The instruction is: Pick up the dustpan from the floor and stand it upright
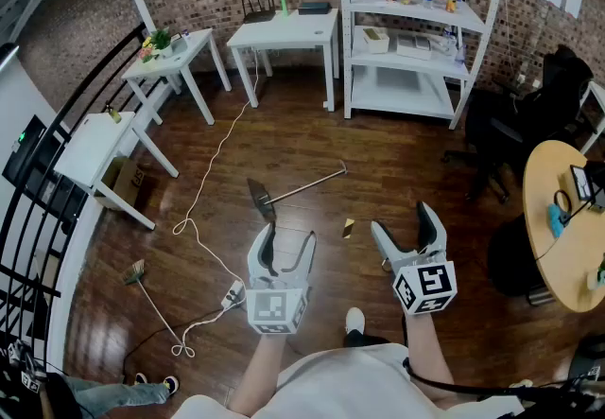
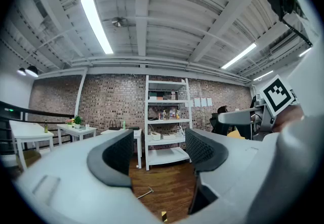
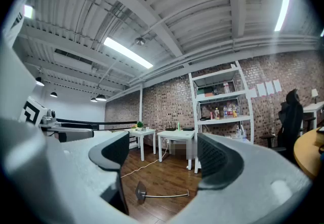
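Here we hold both grippers out level over the wooden floor (image 1: 293, 129), and both are released. The left gripper (image 1: 289, 241) has its jaws spread wide with only floor and the far wall showing between them. The right gripper (image 1: 404, 223) stands just as wide and holds nothing.

The dustpan (image 1: 259, 193) lies flat on the floor ahead of us, apart from both grippers and not yet stood up. In the head view it sits a little beyond the tips of the left gripper. Its pan is a dark grey, flat wedge. A long, thin, pale handle runs from the pan away to the right and ends in a small bend. In the right gripper view we see the whole of it low between the jaws, with the pan to the left and the handle stretching right. In the left gripper view only the end of the handle shows between the jaws, and the gripper's body hides the rest.

A small yellowish scrap (image 1: 349, 228) lies on the floor between the two grippers, near the handle. To the left of the dustpan a white cable (image 1: 213, 171) trails down from a white table (image 1: 284, 29) to a power strip (image 1: 233, 292).
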The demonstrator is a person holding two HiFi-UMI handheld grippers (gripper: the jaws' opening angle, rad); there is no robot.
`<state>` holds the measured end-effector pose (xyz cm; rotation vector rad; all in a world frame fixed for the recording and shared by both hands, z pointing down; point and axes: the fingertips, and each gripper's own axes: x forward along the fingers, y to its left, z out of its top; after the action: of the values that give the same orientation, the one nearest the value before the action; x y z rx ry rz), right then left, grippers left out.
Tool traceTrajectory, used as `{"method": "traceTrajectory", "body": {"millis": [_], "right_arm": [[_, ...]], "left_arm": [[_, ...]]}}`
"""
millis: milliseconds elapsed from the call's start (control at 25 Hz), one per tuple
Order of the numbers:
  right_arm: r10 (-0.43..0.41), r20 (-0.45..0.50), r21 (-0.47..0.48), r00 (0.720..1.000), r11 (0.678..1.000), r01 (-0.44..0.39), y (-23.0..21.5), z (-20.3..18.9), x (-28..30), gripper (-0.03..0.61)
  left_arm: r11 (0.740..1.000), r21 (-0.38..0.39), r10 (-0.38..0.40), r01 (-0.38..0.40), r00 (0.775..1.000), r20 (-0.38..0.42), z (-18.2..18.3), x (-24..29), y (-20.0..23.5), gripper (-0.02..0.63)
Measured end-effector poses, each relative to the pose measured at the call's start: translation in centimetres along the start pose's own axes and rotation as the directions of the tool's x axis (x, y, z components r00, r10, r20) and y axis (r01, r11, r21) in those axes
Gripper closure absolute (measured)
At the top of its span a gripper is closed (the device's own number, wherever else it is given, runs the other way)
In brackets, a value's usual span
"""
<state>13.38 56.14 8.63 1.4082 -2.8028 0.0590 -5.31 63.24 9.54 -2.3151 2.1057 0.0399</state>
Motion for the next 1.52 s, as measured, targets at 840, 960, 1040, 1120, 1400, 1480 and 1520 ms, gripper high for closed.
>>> {"method": "traceTrajectory", "body": {"millis": [840, 960, 1040, 1120, 1400, 1480, 1520], "right_arm": [[0.157, -0.190, 0.016, 0.969, 0.987, -0.157, -10.0, -10.1, 23.9, 0.313], [0.170, -0.221, -0.015, 0.960, 0.984, -0.178, -11.5, -10.6, 30.8, 0.313], [0.170, -0.232, -0.041, 0.958, 0.982, -0.184, -12.6, -10.8, 35.9, 0.313], [0.174, -0.240, -0.069, 0.955, 0.978, -0.195, -12.9, -10.7, 40.6, 0.313], [0.185, -0.332, -0.081, 0.925, 0.971, -0.223, -15.4, -14.1, 50.7, 0.313], [0.162, -0.351, -0.035, 0.922, 0.982, -0.186, -17.6, -16.0, 52.1, 0.313], [0.146, -0.353, -0.022, 0.924, 0.986, -0.164, -18.9, -16.9, 53.0, 0.314]], "left_arm": [[0.997, -0.070, -0.034, 0.023, 0.988, -0.150, -10.4, 27.5, 6.4, 0.282], [0.997, -0.072, -0.048, 0.038, 0.988, -0.147, -11.2, 33.4, 9.4, 0.284], [0.996, -0.062, -0.066, 0.057, 0.986, -0.155, -12.1, 37.9, 11.4, 0.284], [0.995, -0.061, -0.094, 0.085, 0.979, -0.179, -13.2, 42.1, 13.4, 0.284], [0.984, -0.092, -0.175, 0.154, 0.936, -0.306, -18.9, 52.8, 17.3, 0.285], [0.981, -0.095, -0.195, 0.172, 0.913, -0.359, -21.4, 54.9, 16.7, 0.290], [0.980, -0.092, -0.200, 0.178, 0.902, -0.383, -22.8, 56.3, 16.4, 0.290]]}}
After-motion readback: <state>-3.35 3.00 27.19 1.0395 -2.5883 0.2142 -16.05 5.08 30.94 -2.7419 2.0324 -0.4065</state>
